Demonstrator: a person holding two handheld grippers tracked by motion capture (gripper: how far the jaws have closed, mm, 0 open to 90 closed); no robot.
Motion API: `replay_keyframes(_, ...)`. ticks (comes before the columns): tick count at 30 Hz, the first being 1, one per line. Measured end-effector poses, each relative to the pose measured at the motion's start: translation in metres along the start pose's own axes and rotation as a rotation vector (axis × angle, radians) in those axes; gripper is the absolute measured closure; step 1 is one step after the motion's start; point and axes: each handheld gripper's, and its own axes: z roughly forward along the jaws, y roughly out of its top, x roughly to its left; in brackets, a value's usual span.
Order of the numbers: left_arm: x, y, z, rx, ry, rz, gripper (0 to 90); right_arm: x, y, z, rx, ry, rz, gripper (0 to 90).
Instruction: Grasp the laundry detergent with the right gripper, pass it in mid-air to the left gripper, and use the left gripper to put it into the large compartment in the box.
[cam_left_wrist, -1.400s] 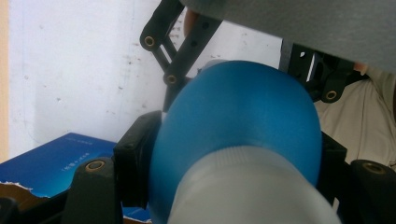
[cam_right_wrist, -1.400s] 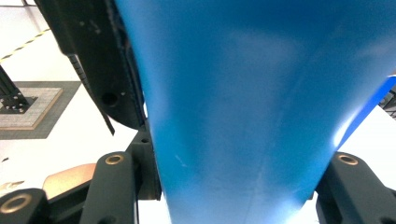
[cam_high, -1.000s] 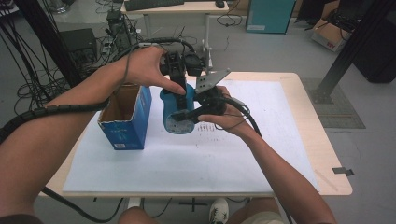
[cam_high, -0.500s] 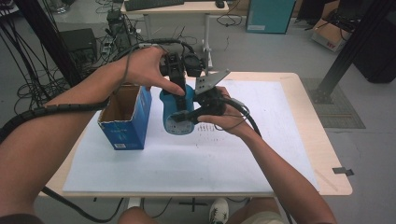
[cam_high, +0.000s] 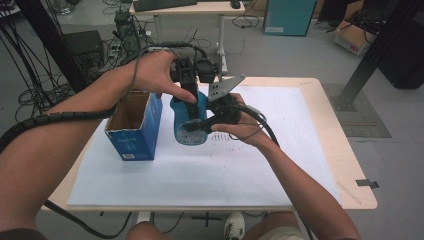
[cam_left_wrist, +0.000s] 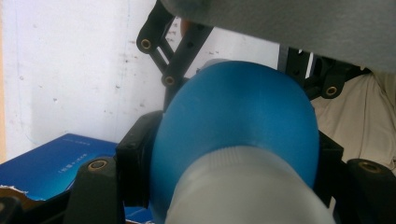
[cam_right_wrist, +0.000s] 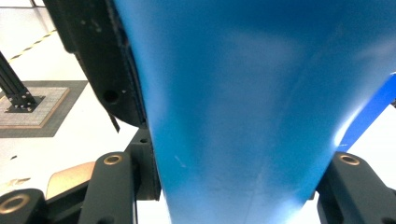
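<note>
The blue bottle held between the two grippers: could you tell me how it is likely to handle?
The blue bottle looks smooth and rounded, so it may slip or twist between the pads. It is probably light plastic that could give under squeezing. Laid on its side on the table, its round body would likely roll.

Count at the table, high view:
- Blue bottle (cam_high: 190, 122): one. The left gripper view shows it with a pale cap end (cam_left_wrist: 243, 186).
- Blue cardboard box (cam_high: 135, 135), open at the top: one.
- Grippers: two, the left gripper (cam_high: 189, 95) and the right gripper (cam_high: 216, 120).
- White sheet (cam_high: 280, 150) over the tabletop: one.
- Table (cam_high: 345, 165): one in front, plus one further desk (cam_high: 190, 7) behind it.
- Brown carton (cam_high: 357, 37) on the floor, far right: one.
- Teal cabinet (cam_high: 290, 17) at the back: one.
- Floor cables at the left: several, probably more than five; too tangled to count.
</note>
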Motion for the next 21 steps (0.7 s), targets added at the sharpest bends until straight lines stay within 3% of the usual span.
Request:
replay_keyframes(9, 0.0002, -0.0009, 0.0021, 0.005, -0.006, -0.002, 35.8, -0.0020, -0.0011, 0.0024, 0.001, 0.011, -0.014, 43.0)
replay_keyframes(11, 0.0003, -0.0010, 0.0021, 0.004, -0.006, -0.001, 35.8, 0.0044, -0.0013, -0.0016, 0.060, -0.006, 0.084, 43.0)
replay_keyframes(21, 0.0001, -0.0023, 0.0024, 0.003, -0.010, -0.004, 35.8, 0.0040, -0.0016, -0.0006, 0.058, -0.002, 0.081, 42.7)
